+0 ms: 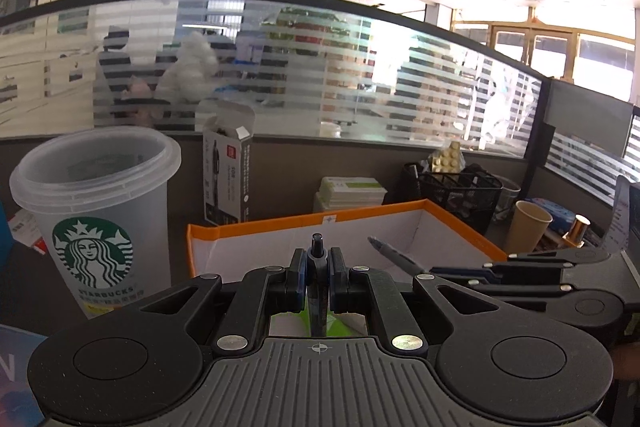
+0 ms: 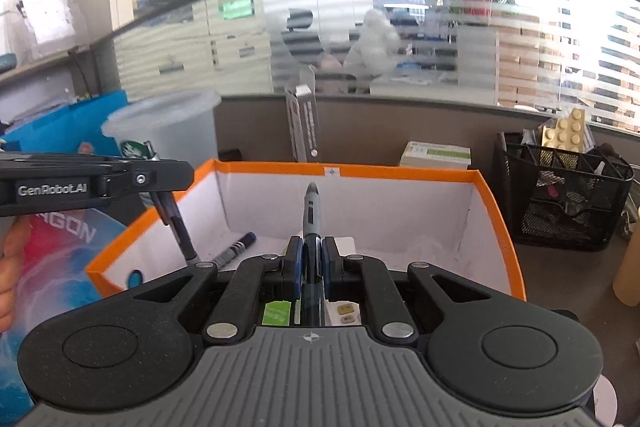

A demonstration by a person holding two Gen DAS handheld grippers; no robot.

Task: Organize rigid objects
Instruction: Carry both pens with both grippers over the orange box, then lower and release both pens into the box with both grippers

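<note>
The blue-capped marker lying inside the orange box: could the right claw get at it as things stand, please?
Probably not yet. The right claw is shut on a grey pen, so it has no free grip. The blue-capped marker itself lies uncovered on the floor of the orange box, whose top is open.

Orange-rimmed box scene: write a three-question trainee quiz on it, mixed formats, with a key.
1. True or false: the left gripper is shut on a pen.
2. Multiple choice: what lies loose inside the orange-rimmed box? A) a marker B) a spoon C) a battery
3. Fill in: the right gripper holds a ____ between its fingers.

Key:
1. True: its fingers clamp the pen.
2. A: a blue-capped marker lies on the box floor.
3. A grey pen, tip pointing at the far wall of the box.
</note>
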